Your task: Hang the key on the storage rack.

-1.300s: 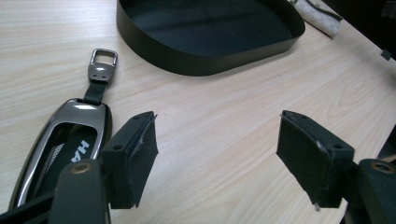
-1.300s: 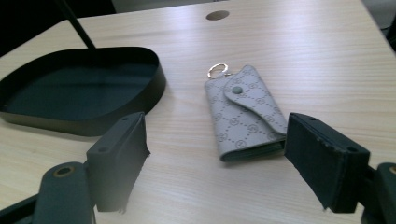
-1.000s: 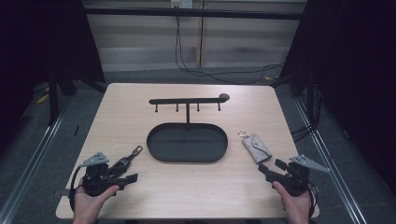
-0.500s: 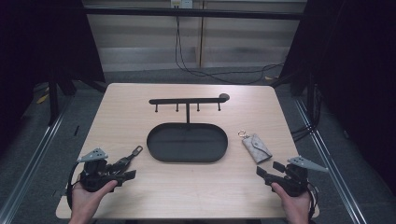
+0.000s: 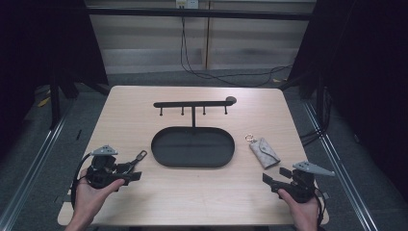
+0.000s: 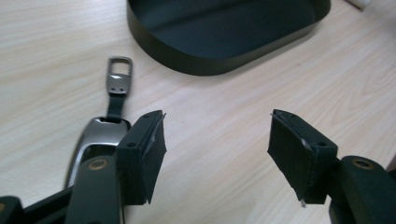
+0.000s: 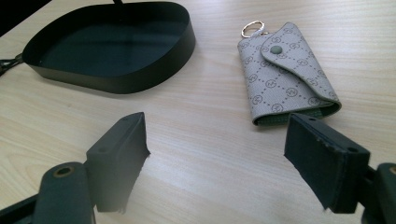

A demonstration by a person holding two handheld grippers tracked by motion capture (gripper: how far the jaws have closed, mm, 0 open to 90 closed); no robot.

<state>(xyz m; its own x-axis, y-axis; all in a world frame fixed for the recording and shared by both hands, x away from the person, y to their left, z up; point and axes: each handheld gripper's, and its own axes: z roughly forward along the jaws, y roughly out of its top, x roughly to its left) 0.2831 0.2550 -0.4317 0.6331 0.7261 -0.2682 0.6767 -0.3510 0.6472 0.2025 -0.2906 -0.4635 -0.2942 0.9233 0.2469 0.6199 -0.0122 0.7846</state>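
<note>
— What do we see past our right gripper (image 7: 212, 163)?
— Our jaws stand wide apart. A grey key pouch (image 7: 286, 74) lies near the black tray (image 7: 116, 79).

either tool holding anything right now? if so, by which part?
Nothing held. The left tool is open beside the key fob; the right tool is open short of the grey key pouch. Both lie on the table.

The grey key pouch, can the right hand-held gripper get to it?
Probably yes. The right hand-held gripper is open, and the grey key pouch lies just ahead on bare table with nothing between.
</note>
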